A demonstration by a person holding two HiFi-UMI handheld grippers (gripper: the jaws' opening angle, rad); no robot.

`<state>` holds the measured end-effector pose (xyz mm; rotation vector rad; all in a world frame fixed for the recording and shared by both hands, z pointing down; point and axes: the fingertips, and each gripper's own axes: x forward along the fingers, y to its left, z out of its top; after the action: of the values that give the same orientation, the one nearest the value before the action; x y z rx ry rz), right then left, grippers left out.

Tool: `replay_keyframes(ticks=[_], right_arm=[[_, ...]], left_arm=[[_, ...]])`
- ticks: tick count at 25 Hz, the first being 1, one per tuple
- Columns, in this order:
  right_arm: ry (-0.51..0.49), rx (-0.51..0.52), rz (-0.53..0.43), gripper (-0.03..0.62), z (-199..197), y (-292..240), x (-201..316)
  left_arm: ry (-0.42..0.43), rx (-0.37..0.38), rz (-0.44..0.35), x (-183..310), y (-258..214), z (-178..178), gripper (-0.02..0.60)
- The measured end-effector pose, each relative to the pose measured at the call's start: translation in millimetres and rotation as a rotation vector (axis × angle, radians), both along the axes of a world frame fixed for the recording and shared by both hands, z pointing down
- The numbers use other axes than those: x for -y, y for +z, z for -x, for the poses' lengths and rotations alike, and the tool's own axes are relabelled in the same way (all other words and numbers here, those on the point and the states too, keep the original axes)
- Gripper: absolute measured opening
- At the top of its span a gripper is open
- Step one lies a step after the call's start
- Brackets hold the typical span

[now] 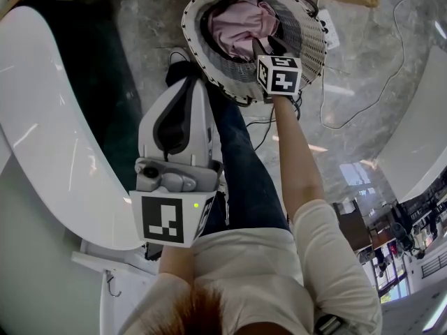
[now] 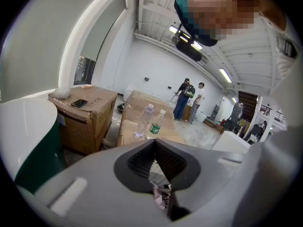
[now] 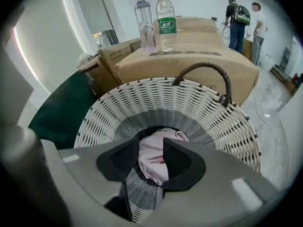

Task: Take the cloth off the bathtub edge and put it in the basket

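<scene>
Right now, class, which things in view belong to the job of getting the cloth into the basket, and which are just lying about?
Belong to the job: cloth, basket, bathtub, right gripper.

Just lying about: cardboard boxes, water bottles, phone.

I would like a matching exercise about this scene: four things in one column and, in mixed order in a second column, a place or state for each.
Things
1. pink cloth
2. two water bottles
3. dark phone
4. left hand-held gripper

Places or states
A. jaws together, nothing between them
B. inside the white wicker basket
C. upright on the cardboard box behind the basket
D. lying flat on a separate cardboard box

Pairs: 1-B, 2-C, 3-D, 4-A
</scene>
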<state>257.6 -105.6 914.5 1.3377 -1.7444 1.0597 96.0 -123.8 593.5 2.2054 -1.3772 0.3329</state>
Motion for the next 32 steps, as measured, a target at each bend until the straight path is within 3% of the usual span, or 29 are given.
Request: replay_keyframes(ticks=[11, 14, 20, 29, 32], right_arm=[[0.019, 0.002, -0.001, 0.140, -1.4, -2.4, 3.7], [0.041, -0.033, 0.000, 0.071, -8.0, -2.4, 4.2], [0.094, -0.070, -0.011, -0.002, -19.9, -7.2, 4.9], [0.188, -0.052, -0.078, -0.002, -26.2, -53.5, 18.5], [0.176, -0.045, -0.089, -0.002, -23.0, -71.2, 18.9]], left_arm=[[0.002, 0.002, -0.002, 1.1, -1.9, -0.5, 0.049], [-0.007, -0.001, -0.004, 2.5, -2.6, 1.0, 0.049], [-0.010, -0.005, -0.017, 4.2, -5.5, 1.0, 0.049], [-0.050, -0.006, -0.090, 14.8, -43.3, 14.1, 0.049], [-0.072, 0.000, -0.119, 19.6, -60.0, 21.8, 0.049]])
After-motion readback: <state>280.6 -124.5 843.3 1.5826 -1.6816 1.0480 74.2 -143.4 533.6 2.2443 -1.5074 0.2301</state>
